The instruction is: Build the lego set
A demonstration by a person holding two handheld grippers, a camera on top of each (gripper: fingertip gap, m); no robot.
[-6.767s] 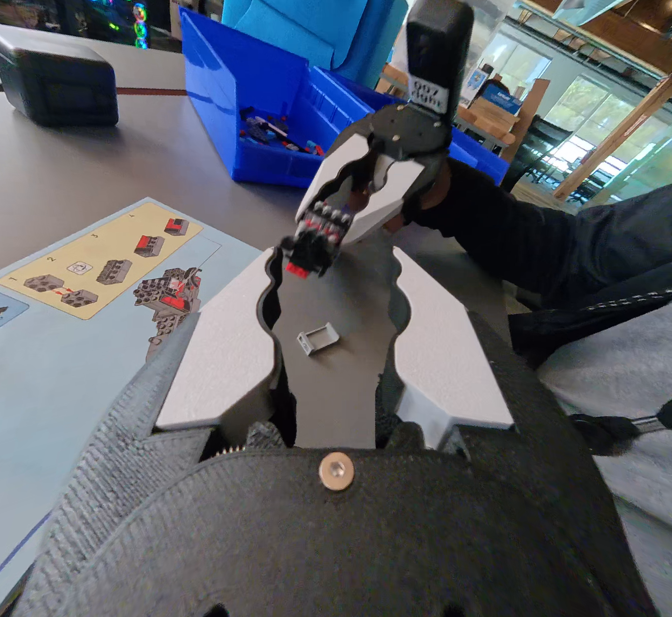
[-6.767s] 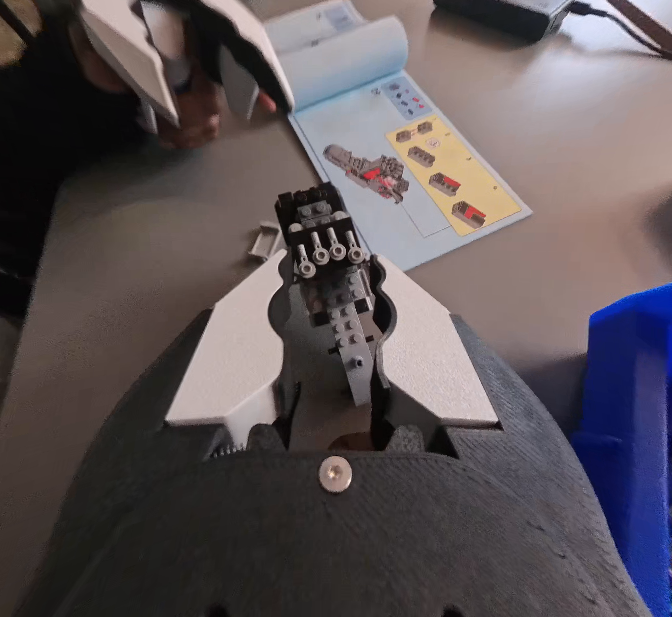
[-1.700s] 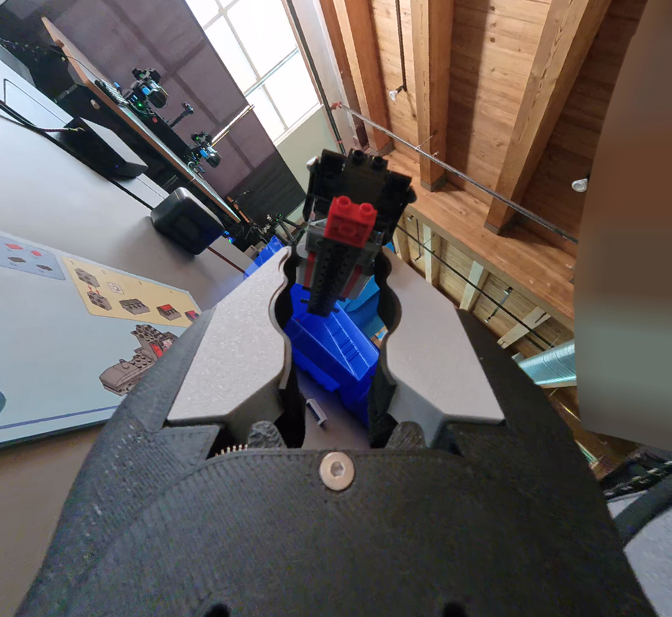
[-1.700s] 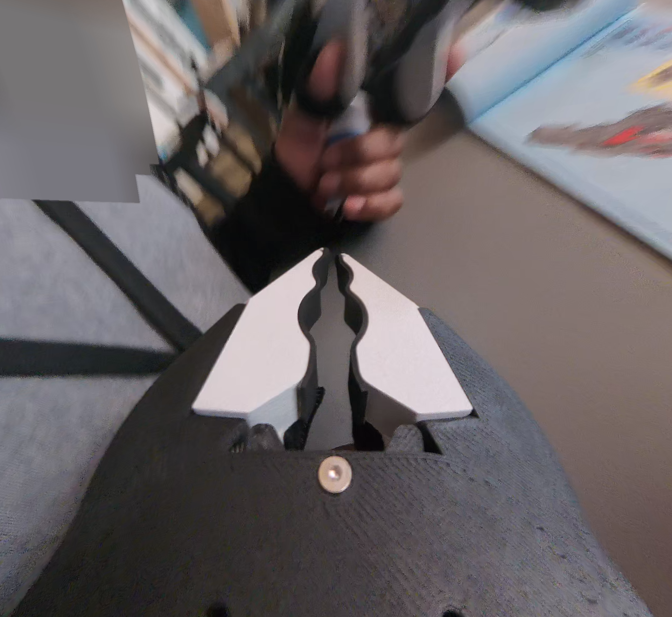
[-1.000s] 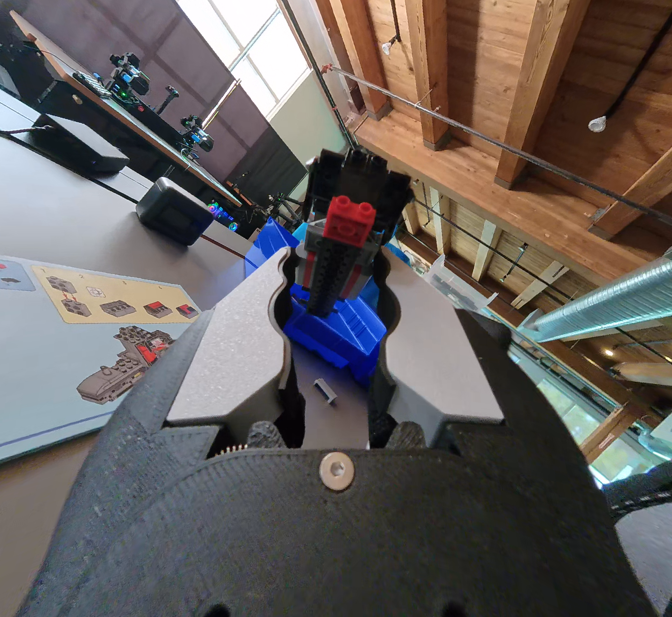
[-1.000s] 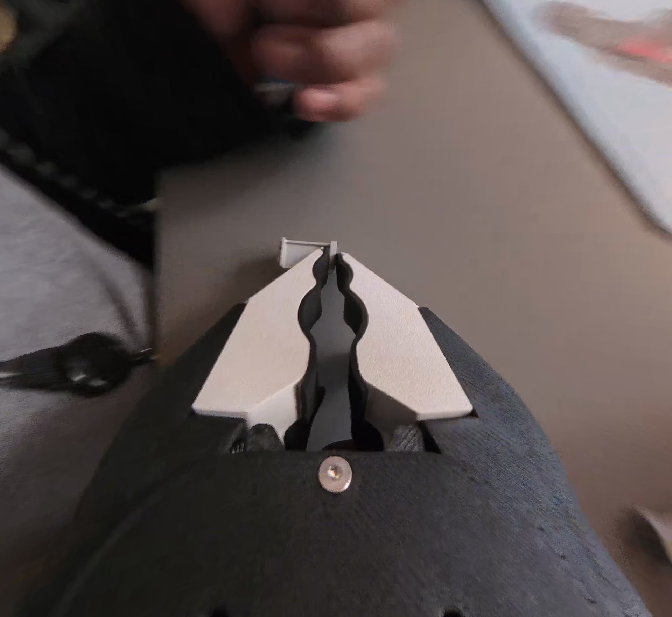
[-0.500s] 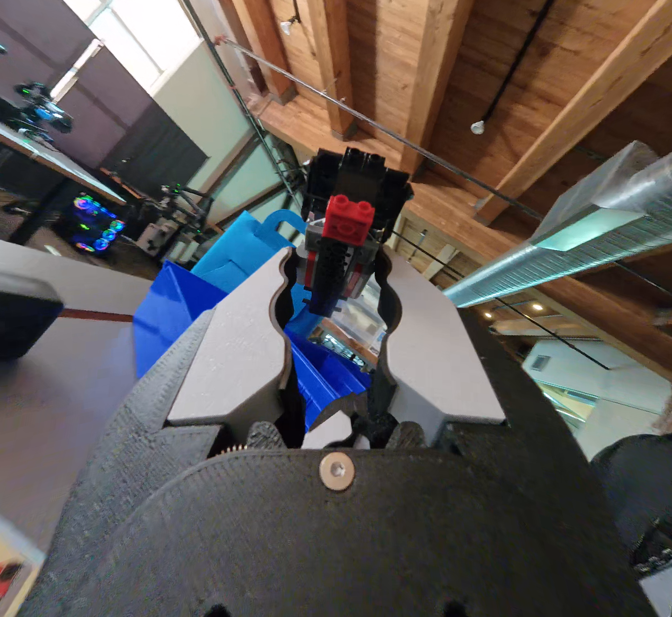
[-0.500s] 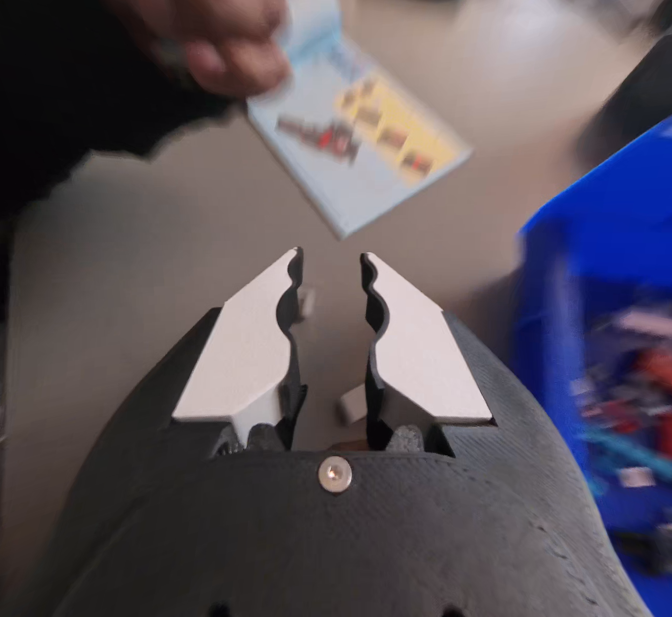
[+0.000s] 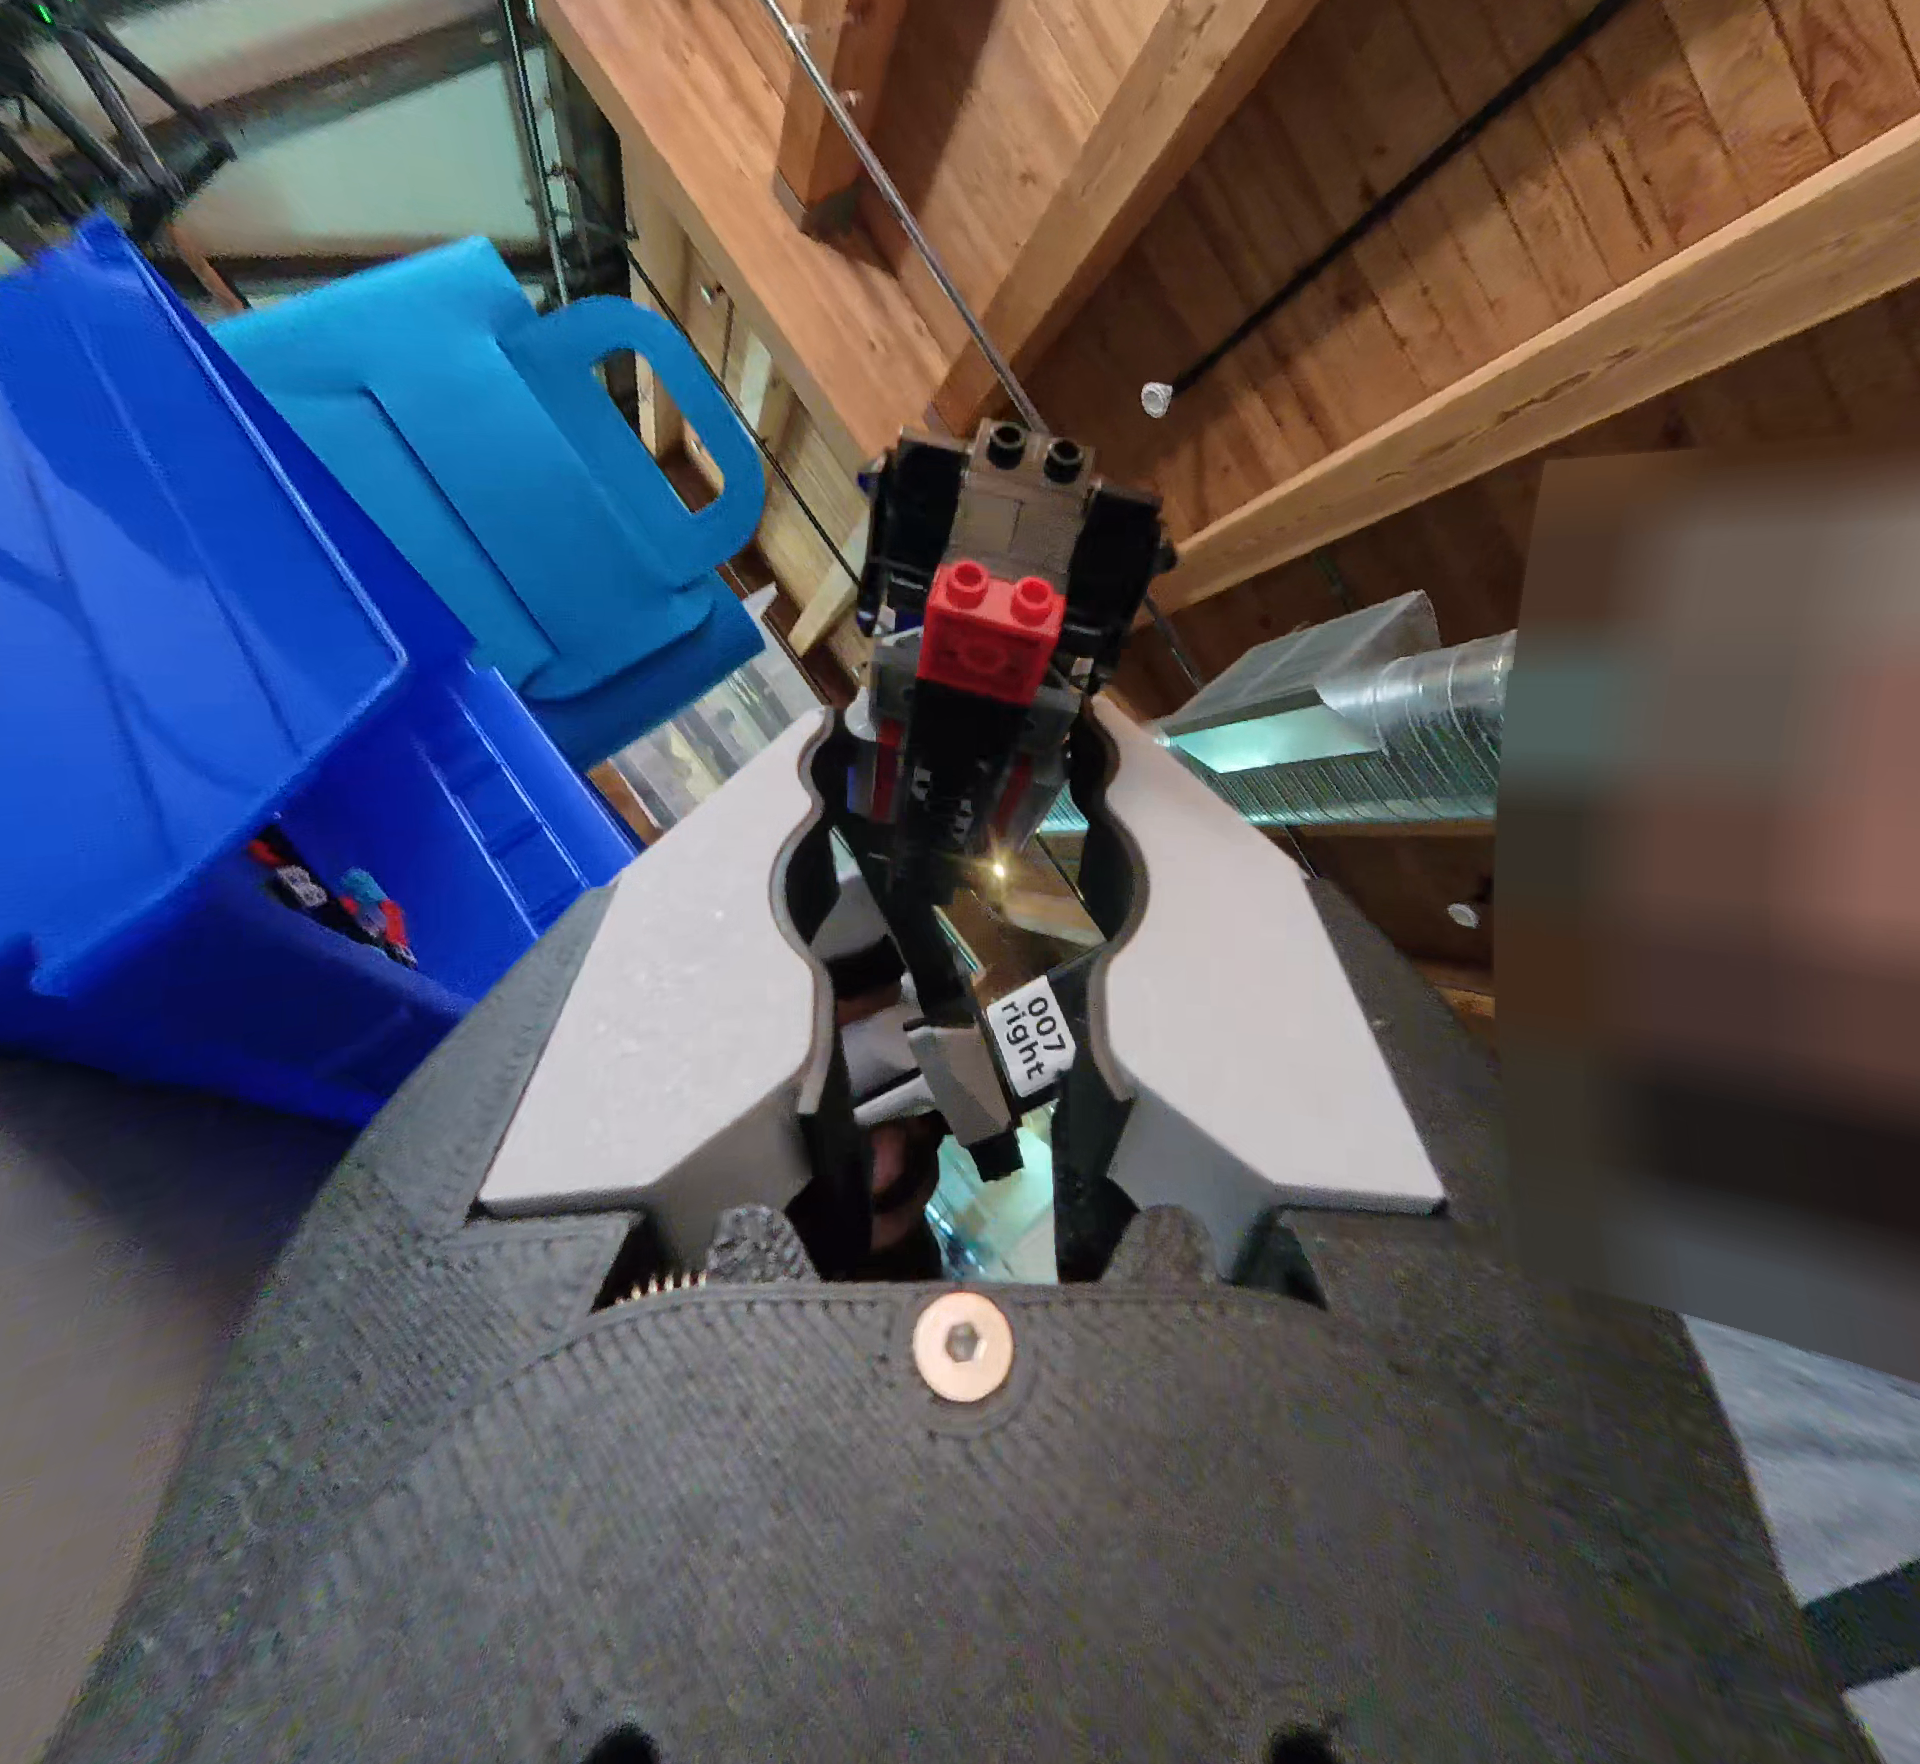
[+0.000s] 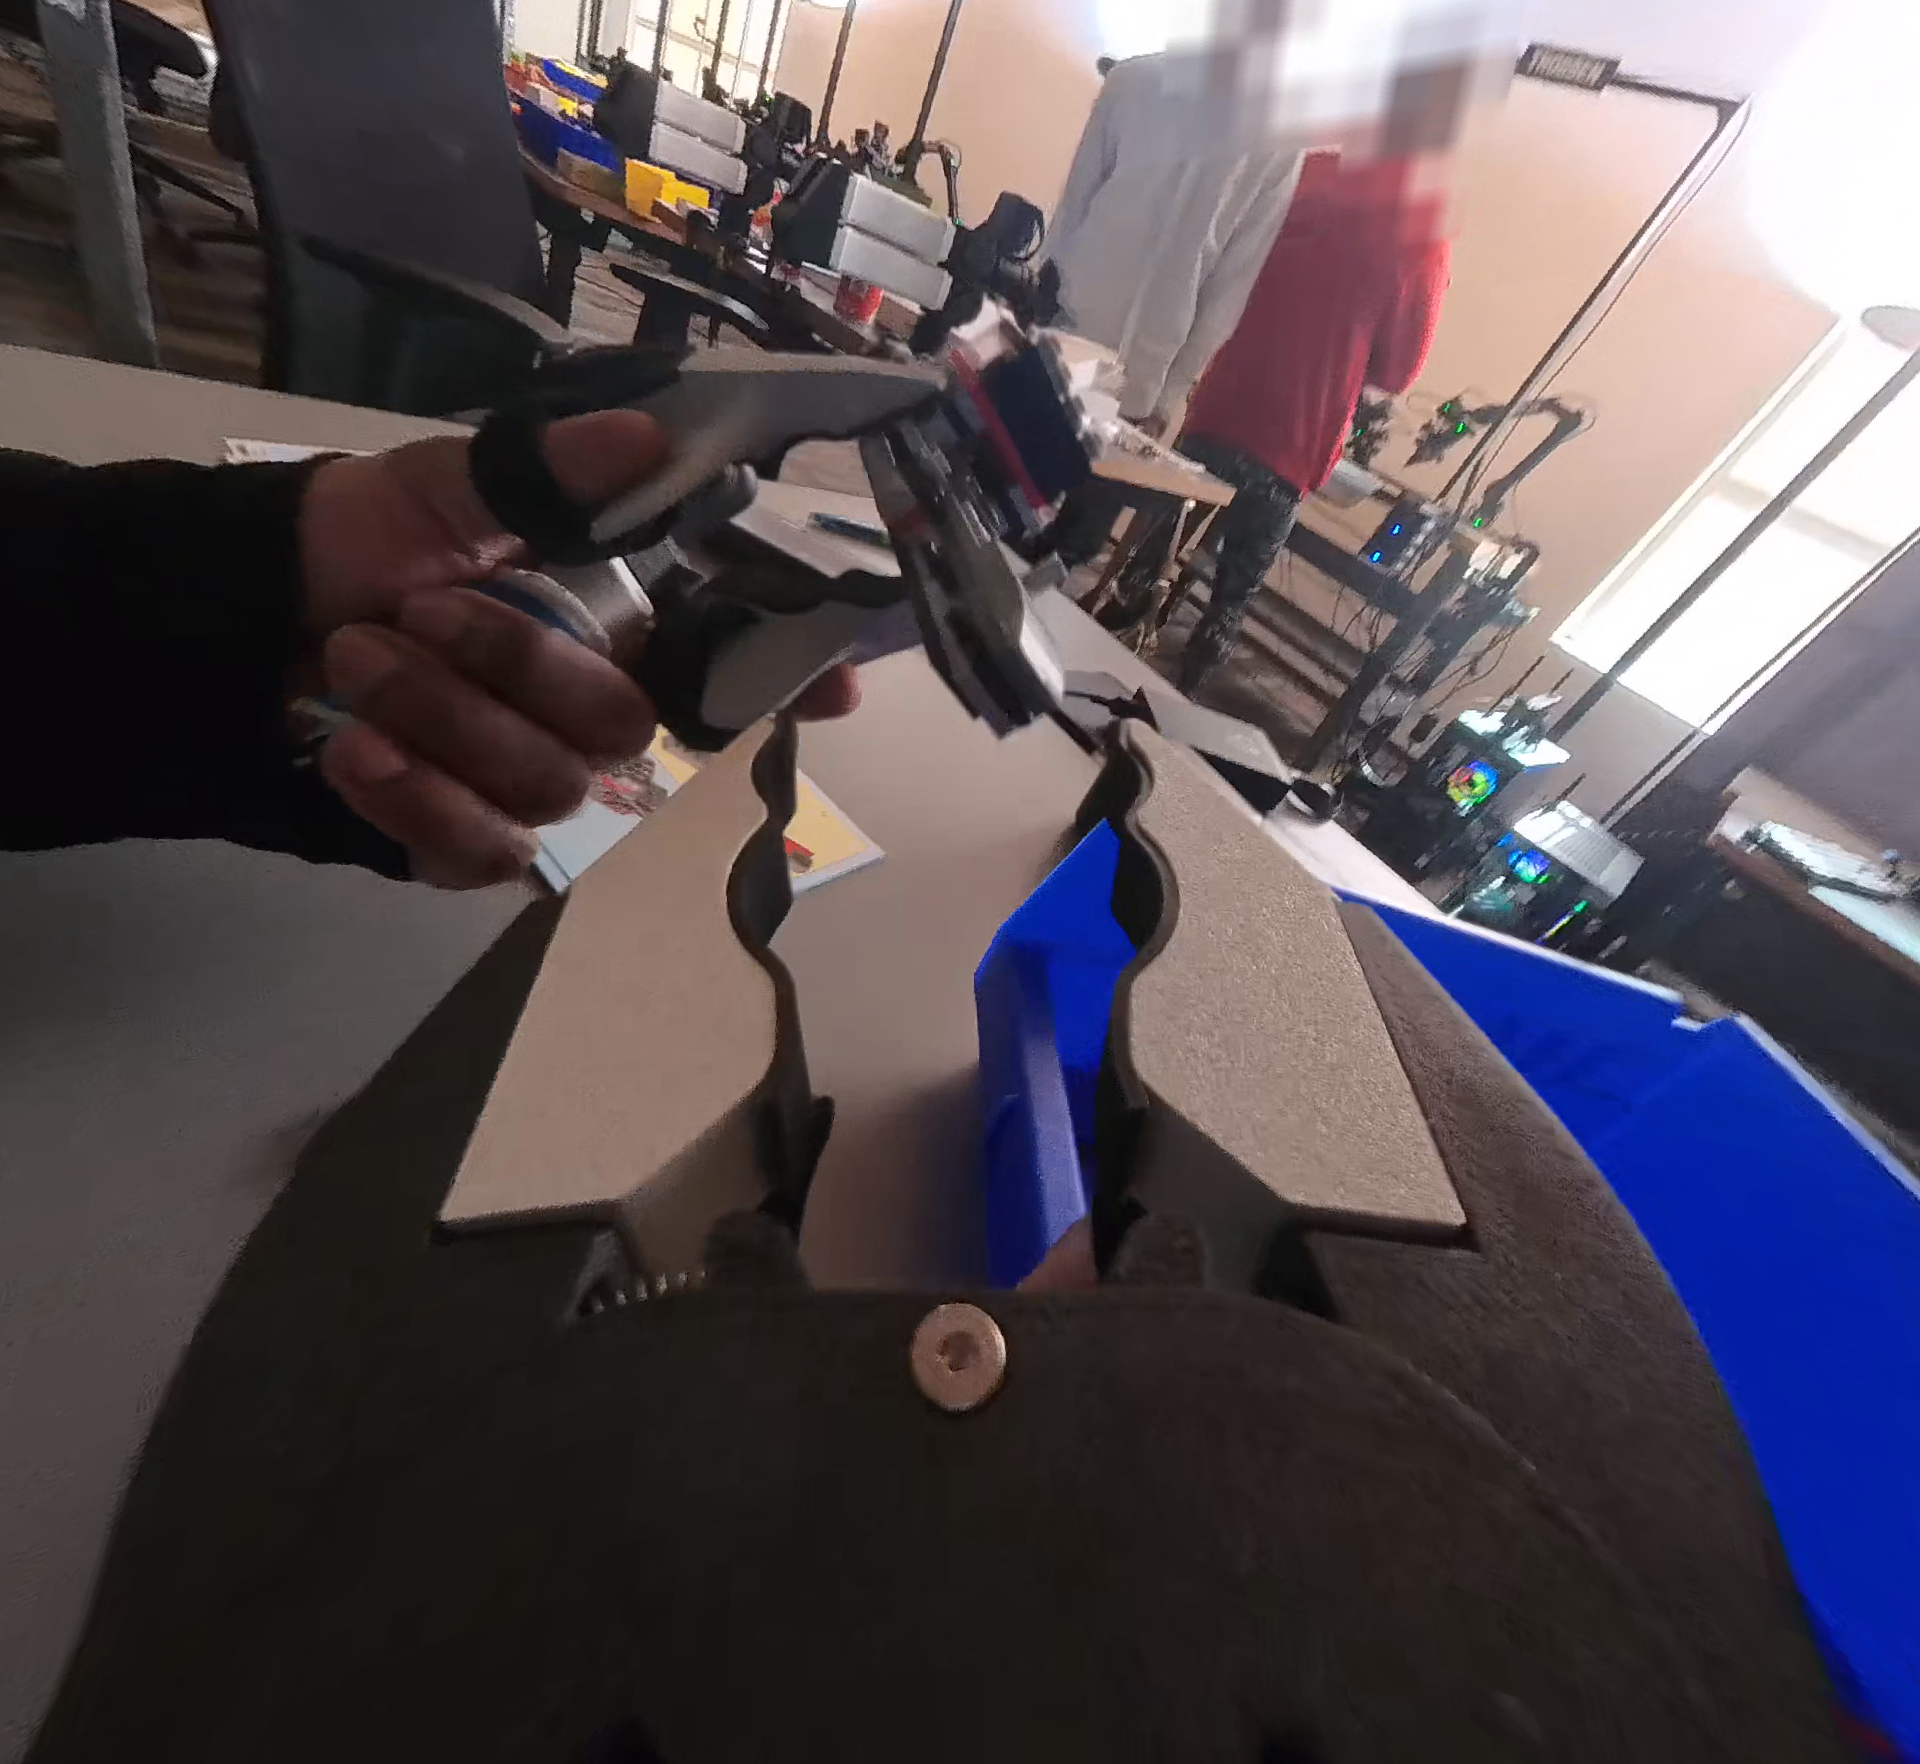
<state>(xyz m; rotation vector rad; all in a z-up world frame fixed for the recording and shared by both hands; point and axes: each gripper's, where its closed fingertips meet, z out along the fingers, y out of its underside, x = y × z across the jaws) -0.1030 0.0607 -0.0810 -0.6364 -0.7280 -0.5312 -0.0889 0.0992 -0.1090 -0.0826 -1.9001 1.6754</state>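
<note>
Left wrist view: left claw (image 9: 961, 727) clenched the lego model (image 9: 977, 675), protruding toward 12 o'clock; right claw (image 10: 945, 748) stood released, model (image 10: 977, 561) at its 12 o'clock.

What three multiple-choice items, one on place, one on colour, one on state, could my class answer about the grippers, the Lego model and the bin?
1. Where is the blue bin in the right wrist view?
A. Behind the right gripper's right finger
B. Hanging from the ceiling
C. In the person's hand

2. What colour is the two-stud brick facing the left wrist camera on the Lego model?
A. Yellow
B. Red
C. White

3. How do the grippers stand?
A. Both open
B. Left gripper shut on the model, right open
C. Right shut on the model, left open

Answers: 1 A, its blue wall shows past that finger; 2 B, red against black and grey parts; 3 B, left fingers clamp the model, right fingers stand apart and hold nothing.
</note>
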